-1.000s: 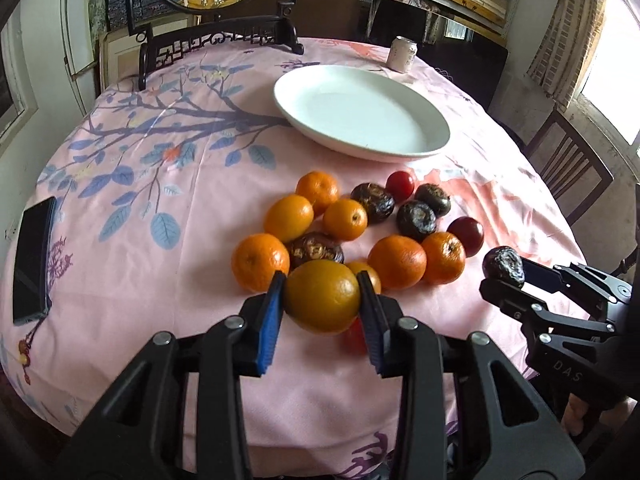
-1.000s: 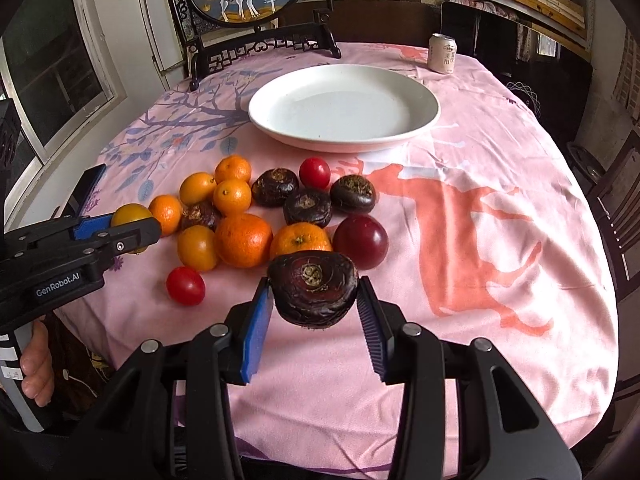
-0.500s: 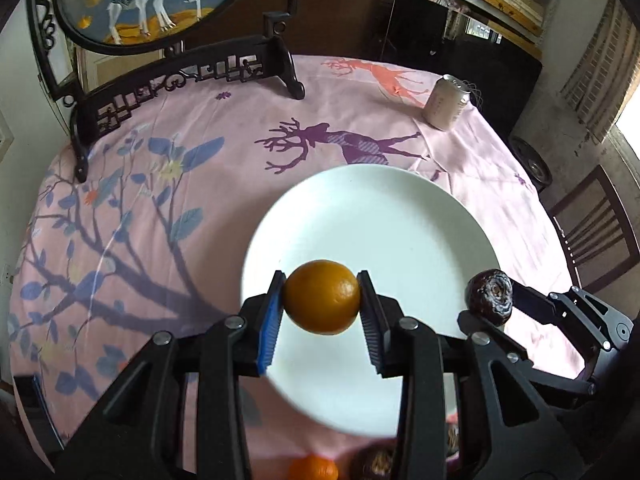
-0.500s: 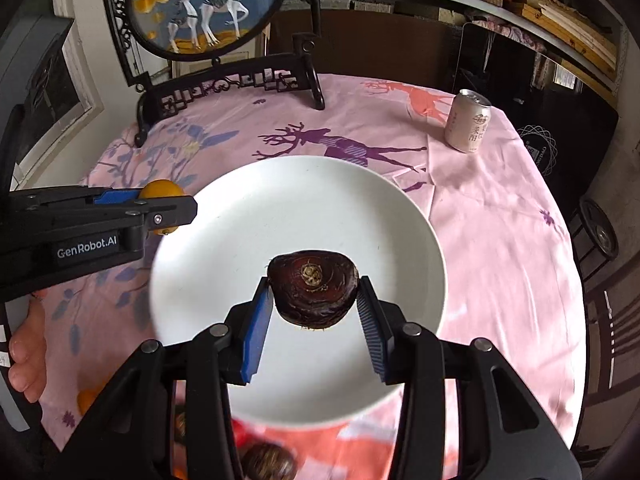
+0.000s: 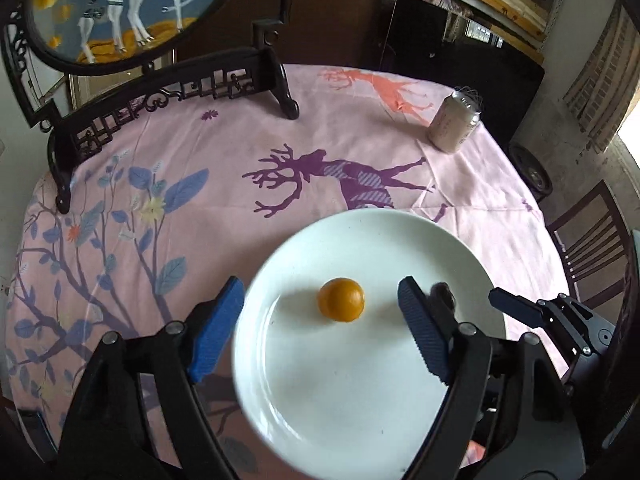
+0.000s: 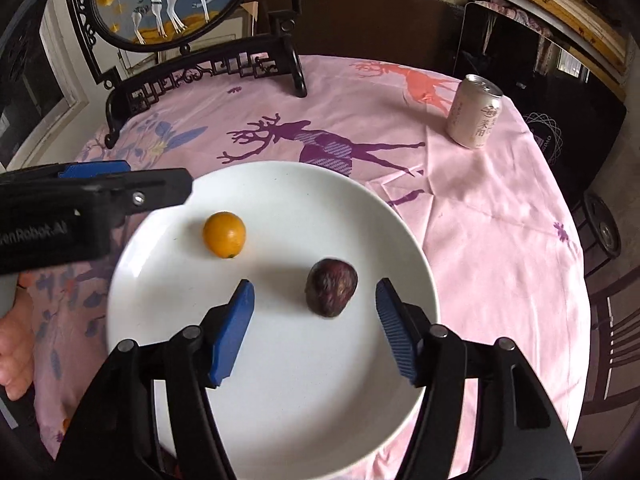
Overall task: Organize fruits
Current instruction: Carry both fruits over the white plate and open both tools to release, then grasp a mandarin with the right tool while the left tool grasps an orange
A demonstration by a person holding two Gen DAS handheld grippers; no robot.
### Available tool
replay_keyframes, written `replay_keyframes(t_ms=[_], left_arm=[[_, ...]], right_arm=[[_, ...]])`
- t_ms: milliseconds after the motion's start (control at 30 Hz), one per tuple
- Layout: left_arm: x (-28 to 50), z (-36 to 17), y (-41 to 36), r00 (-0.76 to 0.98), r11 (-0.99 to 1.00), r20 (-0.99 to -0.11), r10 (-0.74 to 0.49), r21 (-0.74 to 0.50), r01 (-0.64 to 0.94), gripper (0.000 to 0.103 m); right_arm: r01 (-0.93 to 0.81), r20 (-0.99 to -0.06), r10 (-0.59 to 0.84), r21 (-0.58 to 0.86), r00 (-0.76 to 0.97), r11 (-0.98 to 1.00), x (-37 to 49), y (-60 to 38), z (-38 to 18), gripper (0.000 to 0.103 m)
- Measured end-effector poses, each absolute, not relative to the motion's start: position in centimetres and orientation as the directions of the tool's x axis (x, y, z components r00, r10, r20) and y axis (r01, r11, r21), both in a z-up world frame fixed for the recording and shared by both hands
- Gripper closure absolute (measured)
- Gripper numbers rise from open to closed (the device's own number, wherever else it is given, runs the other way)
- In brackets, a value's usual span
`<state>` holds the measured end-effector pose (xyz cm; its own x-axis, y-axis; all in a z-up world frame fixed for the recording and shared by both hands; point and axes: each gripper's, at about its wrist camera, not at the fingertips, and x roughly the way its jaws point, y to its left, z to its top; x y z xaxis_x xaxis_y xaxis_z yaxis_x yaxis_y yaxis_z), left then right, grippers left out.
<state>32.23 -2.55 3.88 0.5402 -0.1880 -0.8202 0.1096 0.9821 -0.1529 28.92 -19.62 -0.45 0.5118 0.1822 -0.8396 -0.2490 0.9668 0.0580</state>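
Both grippers are opening over the white plate. The orange lies free between the left gripper pads; the dark fruit (perhaps a passion fruit) lies free between the right gripper pads.

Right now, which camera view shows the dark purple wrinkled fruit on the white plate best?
The right wrist view: the dark purple wrinkled fruit lies whole and unobstructed on the round white plate. In the left wrist view, only a blurred sliver shows behind a blue finger pad.
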Motion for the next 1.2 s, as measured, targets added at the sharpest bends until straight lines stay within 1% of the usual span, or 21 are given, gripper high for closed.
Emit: replay_keyframes(t_ms=[67, 133, 200, 333, 433, 567, 700, 800, 867, 1000, 1033, 1067, 1100, 1167, 1200], left_arm=[[28.4, 5.3, -1.3, 0.581, 0.984, -0.794, -0.18, -0.148, 0.102, 0.012], [23.4, 6.0, -0.2, 0.633, 0.991, -0.762, -0.136, -0.105, 0.086, 0.01], [19.0, 5.8, 0.5, 0.669, 0.995, -0.736, -0.099, -0.06, 0.081, 0.006], [11.3, 2.9, 2.1, 0.679, 0.997, -0.73, -0.075, -0.068, 0.037, 0.005], [8.0, 1.5, 2.7, 0.682, 0.998, -0.73, -0.053, -0.058, 0.015, 0.005], [5.9, 1.2, 3.1, 0.695, 1.0, -0.719, -0.01, -0.009, 0.005, 0.005], [5.1, 1.3, 3.7, 0.695, 1.0, -0.719, -0.018, -0.027, -0.002, 0.005], [4.7, 1.0, 3.8, 0.691, 1.0, -0.723, -0.002, -0.011, -0.009, 0.005], [4.4, 0.4, 4.0, 0.683, 1.0, -0.731, 0.003, -0.005, -0.01, 0.005], [4.0, -0.9, 4.3, 0.657, 1.0, -0.754, 0.013, 0.004, -0.015, 0.005], [4.0, -1.3, 4.5, 0.65, 1.0, -0.76, 0.011, 0.001, -0.016, 0.005], [3.9, -1.5, 4.7, 0.645, 1.0, -0.764, 0.009, -0.003, -0.017, 0.005], [3.9, -1.7, 4.8, 0.642, 1.0, -0.766, 0.009, -0.003, -0.018, 0.005], [3.7, -1.9, 5.0, 0.641, 1.0, -0.768, 0.012, 0.001, -0.017, 0.005], [3.6, -2.0, 5.1, 0.641, 1.0, -0.767, 0.014, 0.004, -0.016, 0.005]], right_arm=[[-0.223, -0.835, 0.187, 0.079, 0.518, 0.971, 25.5, -20.4, 0.8, 0.039], [-0.205, -0.829, 0.19, 0.093, 0.526, 0.974, 21.5, -20.7, 1.4, 0.038], [-0.194, -0.813, 0.191, 0.098, 0.549, 0.976, 17.3, -20.5, 1.4, 0.034], [-0.14, -0.782, 0.123, 0.046, 0.611, 0.989, 10.7, -19.7, 0.1, 0.034], [-0.114, -0.793, 0.125, 0.07, 0.597, 0.991, 8.4, -19.8, -0.7, 0.034], [-0.115, -0.788, 0.117, 0.059, 0.604, 0.992, 6.9, -19.5, -0.3, 0.034], [-0.119, -0.78, 0.113, 0.049, 0.615, 0.992, 5.8, -19.0, 0.2, 0.034], [-0.139, -0.788, 0.109, 0.031, 0.607, 0.99, 4.8, -18.5, -0.3, 0.034], [-0.169, -0.799, 0.127, 0.033, 0.588, 0.985, 4.0, -18.1, -1.2, 0.034], [-0.266, -0.807, 0.218, 0.078, 0.549, 0.961, 2.5, -16.9, -3.2, 0.034], [-0.278, -0.814, 0.219, 0.074, 0.538, 0.958, 2.4, -16.6, -3.7, 0.035], [-0.284, -0.821, 0.221, 0.075, 0.526, 0.956, 2.5, -16.4, -4.2, 0.039], [-0.286, -0.828, 0.227, 0.085, 0.513, 0.955, 2.7, -16.3, -4.6, 0.04], [-0.289, -0.837, 0.247, 0.112, 0.489, 0.951, 3.3, -16.1, -5.4, 0.05], [-0.289, -0.842, 0.249, 0.117, 0.478, 0.95, 3.6, -16.0, -5.7, 0.051]])
